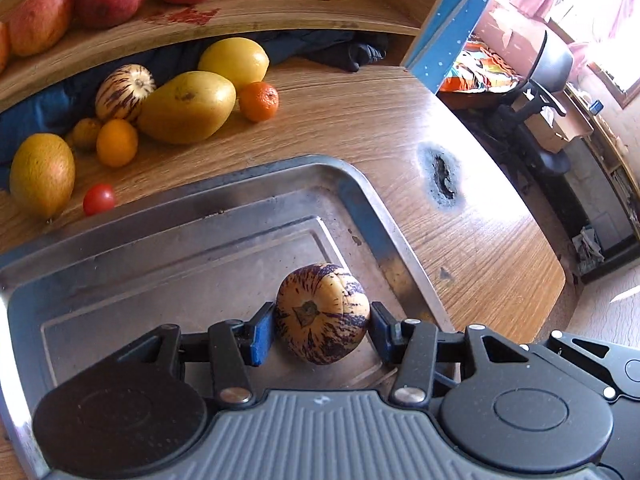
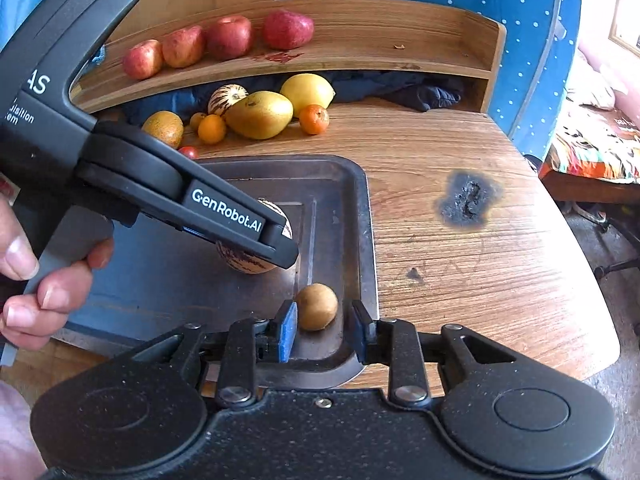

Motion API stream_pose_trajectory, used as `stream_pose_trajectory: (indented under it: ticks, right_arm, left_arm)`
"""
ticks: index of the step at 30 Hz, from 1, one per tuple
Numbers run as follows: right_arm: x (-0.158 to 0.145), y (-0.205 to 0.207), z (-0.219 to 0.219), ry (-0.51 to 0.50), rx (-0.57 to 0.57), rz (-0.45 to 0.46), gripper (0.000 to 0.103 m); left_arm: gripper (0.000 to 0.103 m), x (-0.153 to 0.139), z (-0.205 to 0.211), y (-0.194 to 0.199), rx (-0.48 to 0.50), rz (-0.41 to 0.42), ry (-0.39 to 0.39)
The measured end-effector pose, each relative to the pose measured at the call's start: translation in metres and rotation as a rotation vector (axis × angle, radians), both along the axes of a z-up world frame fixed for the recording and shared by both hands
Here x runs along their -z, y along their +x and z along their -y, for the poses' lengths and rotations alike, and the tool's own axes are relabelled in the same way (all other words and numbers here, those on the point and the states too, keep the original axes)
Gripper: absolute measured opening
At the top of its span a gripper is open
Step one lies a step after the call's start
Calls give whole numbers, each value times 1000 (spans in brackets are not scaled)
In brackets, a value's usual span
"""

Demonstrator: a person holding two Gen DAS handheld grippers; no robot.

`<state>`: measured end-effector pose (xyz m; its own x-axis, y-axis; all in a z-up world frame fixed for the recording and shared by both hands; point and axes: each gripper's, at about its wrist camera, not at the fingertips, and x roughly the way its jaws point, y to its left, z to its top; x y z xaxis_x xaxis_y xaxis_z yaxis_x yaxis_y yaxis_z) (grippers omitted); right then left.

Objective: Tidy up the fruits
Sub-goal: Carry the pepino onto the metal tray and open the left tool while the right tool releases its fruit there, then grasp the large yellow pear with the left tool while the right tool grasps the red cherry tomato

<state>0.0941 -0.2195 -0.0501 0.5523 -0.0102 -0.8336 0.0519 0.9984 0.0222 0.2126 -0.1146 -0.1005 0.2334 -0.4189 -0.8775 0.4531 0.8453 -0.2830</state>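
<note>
Both 2 wrist views look forward and down from close above the metal tray (image 1: 372,208), sharing it, the tabletop (image 2: 460,280) and shelf (image 2: 360,60).

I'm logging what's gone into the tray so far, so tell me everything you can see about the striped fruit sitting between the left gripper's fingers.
The striped fruit is round and cream-yellow with broken purple streaks, its brown star-shaped stem scar facing the left wrist camera. It rests on the metal tray near the right rim. The left gripper brackets it: one blue finger looks to touch its side, the other stands slightly off. Skin looks smooth and unbroken.
</note>
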Motion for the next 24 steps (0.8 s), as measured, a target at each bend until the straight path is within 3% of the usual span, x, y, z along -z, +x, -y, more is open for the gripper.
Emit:
stream_pose_trajectory:
  ticks: [2,6,11,24]
  right_arm:
    - [-1,1,-1,0,-8,4,39]
    - [-3,6,-8,-6,-33,18,55]
    - [-5,17,-23,-13,-69,31,77]
    - [-5,60,-87,9,-146,77,99]
  left_arm:
    - [55,-2,-2,0,-10,2,-4]
    - [73,-10,-12,0,-23,32,-21]
    - [83,-21,-36,5,-60,48,-24]
    - [95,-39,-137,14,-204,93,59]
